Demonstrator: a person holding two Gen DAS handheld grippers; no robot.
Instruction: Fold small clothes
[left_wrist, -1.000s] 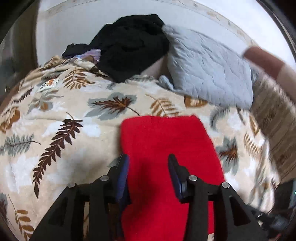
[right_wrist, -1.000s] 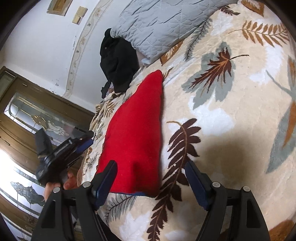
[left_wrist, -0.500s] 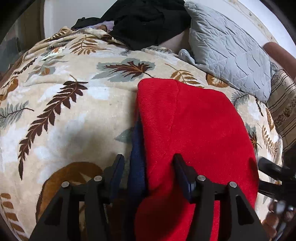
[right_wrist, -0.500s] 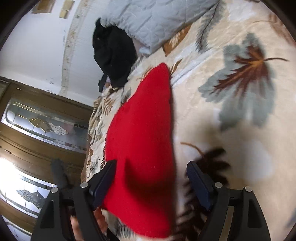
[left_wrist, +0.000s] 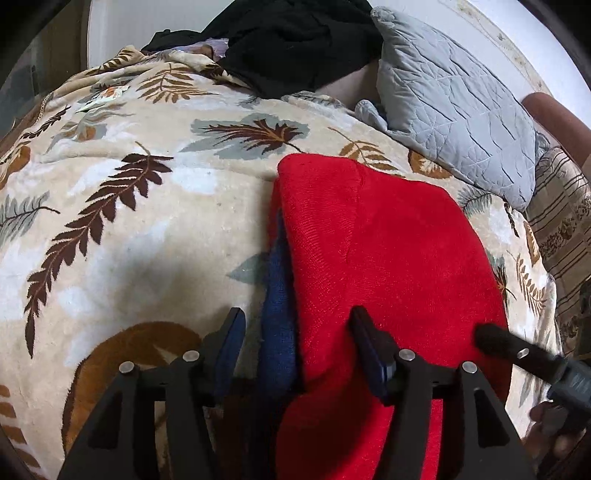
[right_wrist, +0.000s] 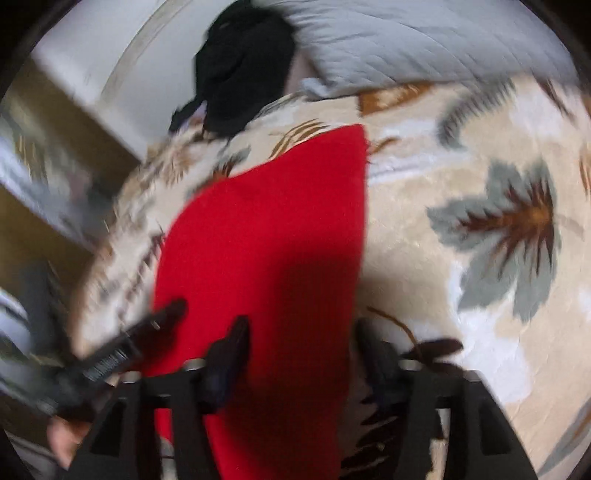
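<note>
A red knit garment lies folded on a leaf-print blanket, with a dark blue layer showing along its left edge. My left gripper is open, its jaws astride the garment's near left edge. My right gripper is open over the garment's near right part; that view is blurred. The right gripper's finger shows in the left wrist view at the garment's right edge, and the left gripper's finger shows in the right wrist view.
A grey quilted pillow and a heap of black clothes lie at the far end of the bed. A striped cloth lies at the right edge. A white wall stands behind.
Both grippers have moved in over the red garment's near edge. The right gripper swung left over the cloth and narrowed a little. The blue layer came into view.
</note>
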